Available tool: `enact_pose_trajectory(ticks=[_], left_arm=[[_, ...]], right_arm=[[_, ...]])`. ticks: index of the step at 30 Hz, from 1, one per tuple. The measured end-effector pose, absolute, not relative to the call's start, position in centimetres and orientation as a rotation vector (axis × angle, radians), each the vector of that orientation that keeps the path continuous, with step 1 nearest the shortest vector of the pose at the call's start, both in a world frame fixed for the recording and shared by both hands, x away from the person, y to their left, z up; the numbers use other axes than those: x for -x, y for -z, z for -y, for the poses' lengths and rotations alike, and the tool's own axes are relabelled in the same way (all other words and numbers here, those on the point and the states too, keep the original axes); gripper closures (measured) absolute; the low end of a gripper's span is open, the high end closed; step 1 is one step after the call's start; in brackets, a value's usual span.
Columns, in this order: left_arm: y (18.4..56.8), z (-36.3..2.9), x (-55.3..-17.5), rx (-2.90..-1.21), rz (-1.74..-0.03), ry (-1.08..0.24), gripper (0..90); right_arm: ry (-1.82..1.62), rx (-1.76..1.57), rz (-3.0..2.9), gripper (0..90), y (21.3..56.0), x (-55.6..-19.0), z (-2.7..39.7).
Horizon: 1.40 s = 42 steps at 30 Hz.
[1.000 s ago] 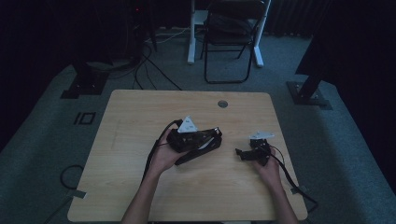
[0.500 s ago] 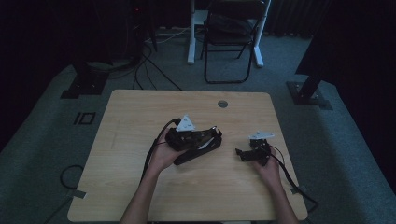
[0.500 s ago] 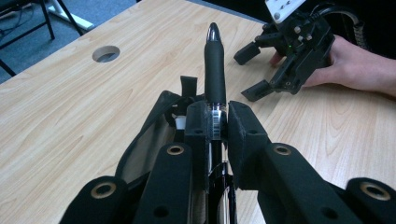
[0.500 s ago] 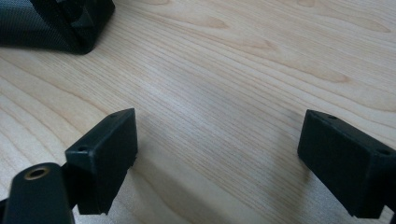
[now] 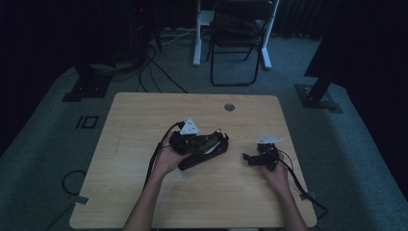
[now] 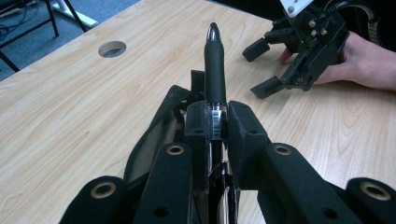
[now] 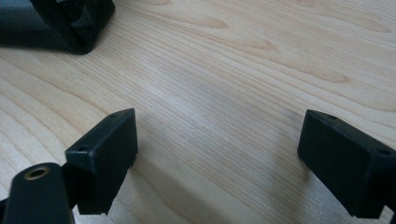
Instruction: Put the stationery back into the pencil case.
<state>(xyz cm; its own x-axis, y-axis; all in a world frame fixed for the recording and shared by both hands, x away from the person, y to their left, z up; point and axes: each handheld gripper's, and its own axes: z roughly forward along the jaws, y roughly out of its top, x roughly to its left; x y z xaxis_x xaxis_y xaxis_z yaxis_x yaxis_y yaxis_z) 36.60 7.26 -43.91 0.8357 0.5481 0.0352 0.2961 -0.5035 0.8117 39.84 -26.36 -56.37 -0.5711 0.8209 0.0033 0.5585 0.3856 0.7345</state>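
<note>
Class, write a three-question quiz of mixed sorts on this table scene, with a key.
1. True or false: the left gripper is shut on a pen.
2. The right gripper is: A open, nothing between its jaws; B shut on the pouch; C shut on a cable.
3. What dark thing lies on the table under the left gripper?

Key: 1 true. 2 A. 3 A black pouch.

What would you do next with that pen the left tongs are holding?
Probably lower the pen into the black pouch lying under it. The left tongs are shut on its barrel, tip pointing forward, while the right tongs rest open on the table, apart from the pouch.
</note>
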Motion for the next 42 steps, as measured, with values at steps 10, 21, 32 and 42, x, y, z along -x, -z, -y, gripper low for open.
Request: enact_pose_trajectory(ticks=[10, 21, 32, 42], left_arm=[[44.2, -7.5, -37.0, -2.130, -0.626, -0.361, 79.3], [44.7, -7.4, -37.3, -2.141, -0.629, -0.367, 79.3], [45.1, -7.4, -37.7, -2.150, -0.635, -0.361, 79.3], [45.5, -7.6, -38.1, -2.155, -0.642, -0.362, 79.3]], right_arm=[[-1.003, -1.197, -2.288, 12.1, 56.4, -39.8, 26.4], [-1.003, -1.197, -2.287, 12.0, 56.4, -39.8, 26.4], [-1.004, -1.198, -2.287, 12.1, 56.4, -39.8, 26.4], [-1.005, -1.196, -2.287, 12.1, 56.4, -39.9, 26.4]])
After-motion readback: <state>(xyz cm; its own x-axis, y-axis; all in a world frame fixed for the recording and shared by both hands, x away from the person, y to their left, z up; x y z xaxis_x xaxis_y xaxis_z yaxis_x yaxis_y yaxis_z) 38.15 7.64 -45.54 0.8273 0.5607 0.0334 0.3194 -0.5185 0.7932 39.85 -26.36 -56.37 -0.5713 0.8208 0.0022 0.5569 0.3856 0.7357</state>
